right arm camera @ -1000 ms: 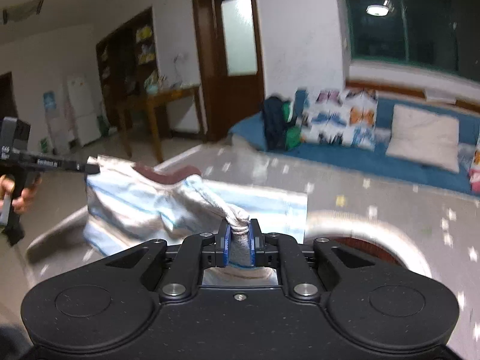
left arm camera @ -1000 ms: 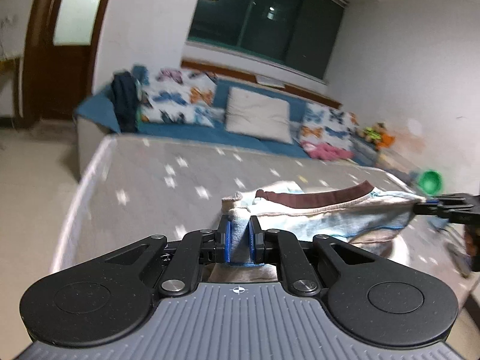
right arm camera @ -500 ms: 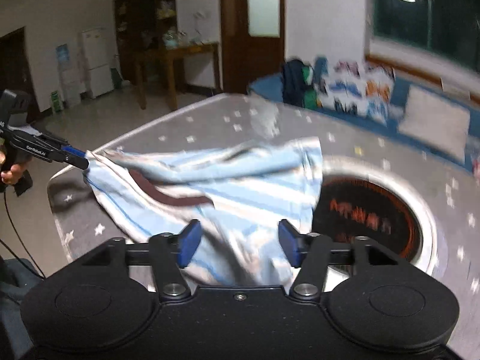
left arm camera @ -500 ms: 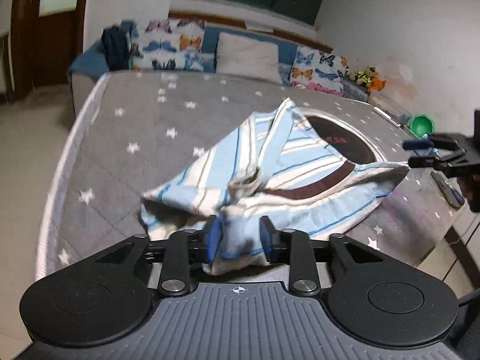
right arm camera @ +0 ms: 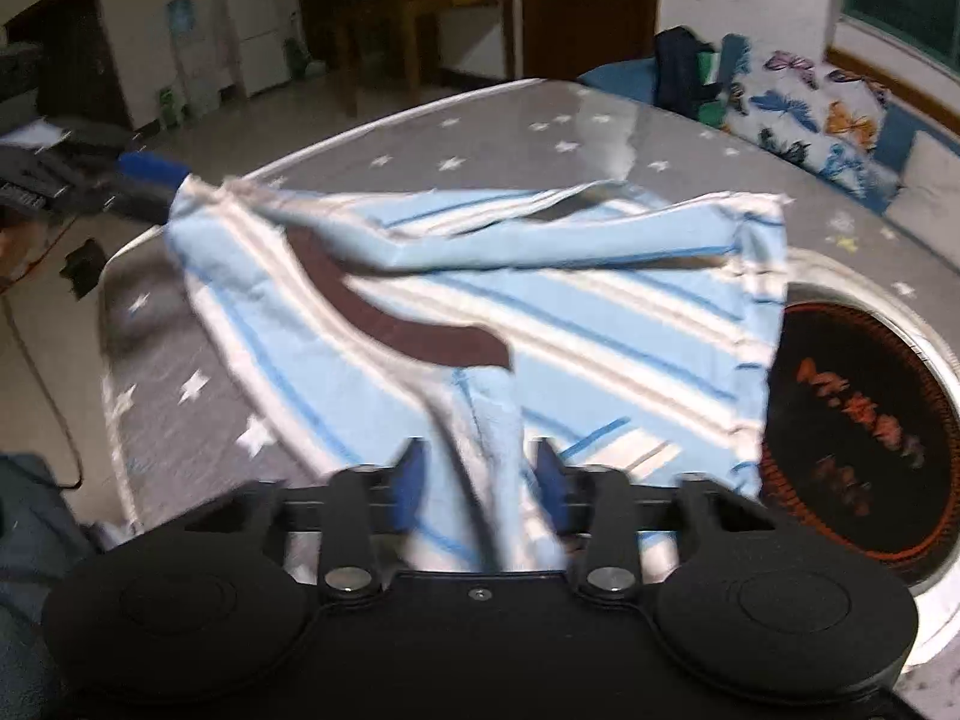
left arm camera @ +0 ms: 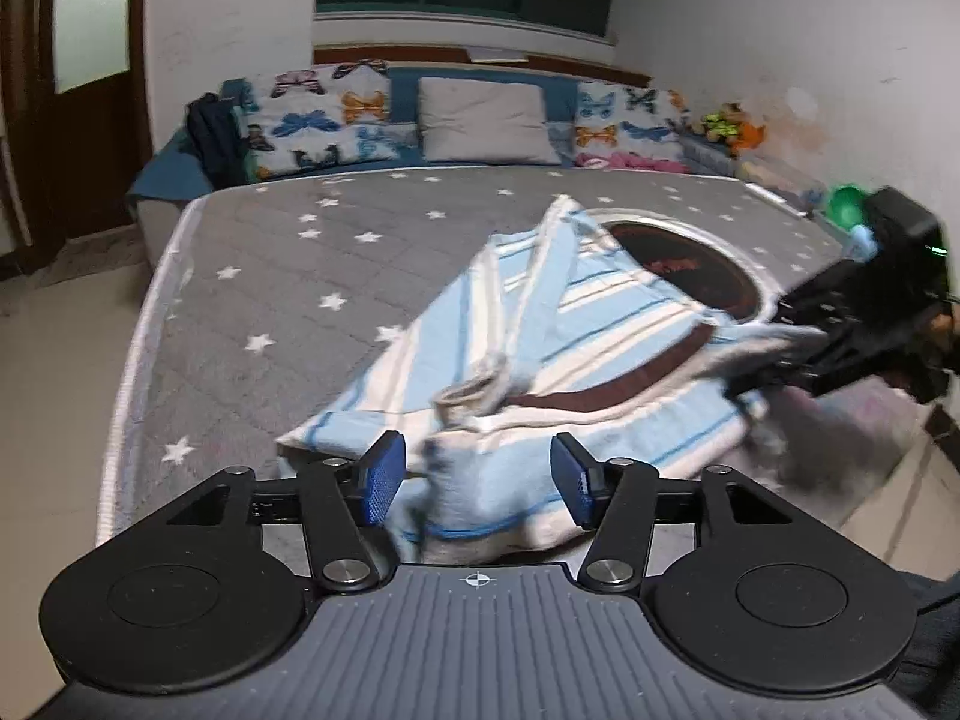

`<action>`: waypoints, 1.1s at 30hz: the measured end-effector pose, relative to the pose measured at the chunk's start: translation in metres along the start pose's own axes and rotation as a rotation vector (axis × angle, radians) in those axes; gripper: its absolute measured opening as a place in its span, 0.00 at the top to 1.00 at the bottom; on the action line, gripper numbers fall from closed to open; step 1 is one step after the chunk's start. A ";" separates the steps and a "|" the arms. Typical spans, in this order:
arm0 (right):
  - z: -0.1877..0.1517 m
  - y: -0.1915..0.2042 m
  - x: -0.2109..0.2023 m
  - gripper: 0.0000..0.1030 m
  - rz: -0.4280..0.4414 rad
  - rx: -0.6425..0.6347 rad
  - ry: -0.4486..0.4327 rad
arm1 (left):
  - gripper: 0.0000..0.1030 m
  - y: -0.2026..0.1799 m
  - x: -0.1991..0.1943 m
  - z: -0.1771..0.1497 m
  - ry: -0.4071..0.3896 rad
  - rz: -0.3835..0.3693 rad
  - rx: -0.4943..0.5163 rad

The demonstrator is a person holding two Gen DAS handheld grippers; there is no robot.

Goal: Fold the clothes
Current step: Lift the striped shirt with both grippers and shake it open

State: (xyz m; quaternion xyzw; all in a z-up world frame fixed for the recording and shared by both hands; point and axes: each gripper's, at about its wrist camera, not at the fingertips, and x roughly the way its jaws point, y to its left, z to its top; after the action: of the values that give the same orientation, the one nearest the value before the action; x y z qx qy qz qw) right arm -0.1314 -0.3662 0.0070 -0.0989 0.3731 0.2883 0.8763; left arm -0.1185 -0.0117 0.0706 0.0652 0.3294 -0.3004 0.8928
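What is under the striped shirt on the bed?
The striped shirt lies on the grey star-print cover. Its far edge overlaps the dark round printed patch, hiding part of it. Anything else beneath the cloth cannot be seen.

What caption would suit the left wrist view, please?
Open left hand-held gripper over a blue striped shirt on the star-patterned bed.

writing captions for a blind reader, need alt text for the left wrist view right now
The left gripper is open, its blue pads either side of a crumpled blue-and-white striped shirt lying on a grey star-patterned bed. The right gripper sits at the shirt's far right edge; butterfly cushions line the wall behind.
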 end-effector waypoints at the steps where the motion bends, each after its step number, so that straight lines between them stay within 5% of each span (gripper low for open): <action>1: -0.003 0.003 -0.003 0.81 0.003 -0.006 0.005 | 0.45 0.002 0.002 -0.001 0.007 -0.020 -0.009; 4: -0.011 0.012 -0.013 0.83 0.011 -0.024 0.022 | 0.46 0.004 0.012 -0.004 0.033 -0.069 -0.024; 8: -0.022 0.024 -0.025 0.86 0.023 -0.048 0.043 | 0.86 0.003 0.017 -0.005 0.021 -0.115 -0.032; 14: -0.023 0.031 -0.032 0.91 -0.040 -0.084 0.076 | 0.89 0.008 0.018 0.011 0.000 -0.103 -0.019; 21: 0.066 0.004 -0.037 0.93 -0.206 -0.164 -0.041 | 0.90 0.031 0.034 0.075 -0.074 -0.015 -0.019; 28: 0.180 -0.043 -0.039 0.93 -0.407 -0.255 -0.132 | 0.90 0.075 0.043 0.224 -0.246 0.114 -0.093; 33: 0.250 -0.060 -0.082 0.93 -0.574 -0.258 -0.317 | 0.90 0.067 -0.011 0.316 -0.506 0.170 -0.079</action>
State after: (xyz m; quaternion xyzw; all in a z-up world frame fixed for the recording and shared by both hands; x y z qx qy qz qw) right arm 0.0072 -0.3534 0.2379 -0.2636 0.1500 0.0867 0.9489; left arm 0.0870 -0.0512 0.3166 -0.0195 0.1004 -0.2180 0.9706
